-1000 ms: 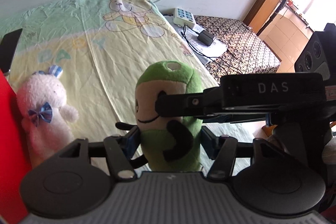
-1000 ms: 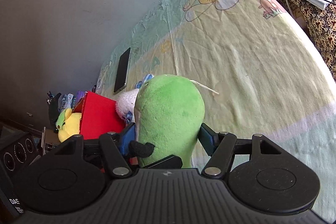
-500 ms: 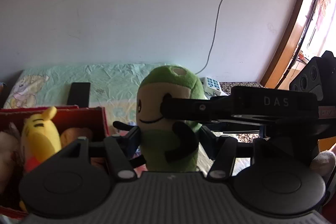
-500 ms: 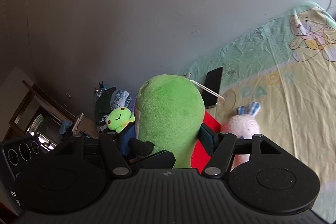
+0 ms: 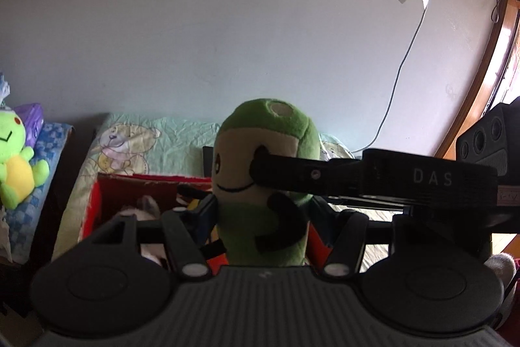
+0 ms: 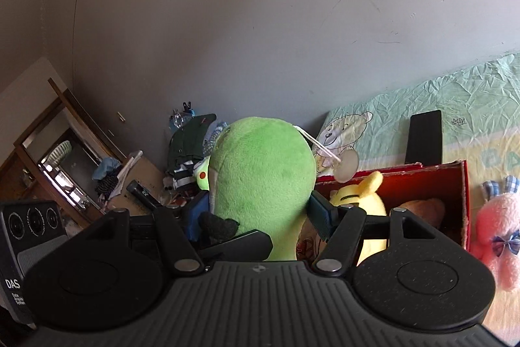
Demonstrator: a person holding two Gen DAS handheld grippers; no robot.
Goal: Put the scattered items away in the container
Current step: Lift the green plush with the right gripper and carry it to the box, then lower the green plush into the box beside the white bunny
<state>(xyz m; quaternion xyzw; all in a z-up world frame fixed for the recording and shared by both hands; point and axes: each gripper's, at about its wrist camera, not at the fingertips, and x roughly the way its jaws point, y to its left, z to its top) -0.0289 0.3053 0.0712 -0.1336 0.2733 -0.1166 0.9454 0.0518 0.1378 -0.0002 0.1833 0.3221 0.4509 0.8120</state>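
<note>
Both grippers are carrying the green plush [image 5: 263,184] from the bedsheet to above the red box [image 6: 432,181], left gripper [image 5: 260,217] and right gripper [image 6: 256,217] clamping its soft, light midsection.

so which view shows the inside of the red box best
The right wrist view: the red box opens toward it, showing a yellow plush and something brown inside. The left wrist view shows only its left wall and rim, behind the green plush.
</note>
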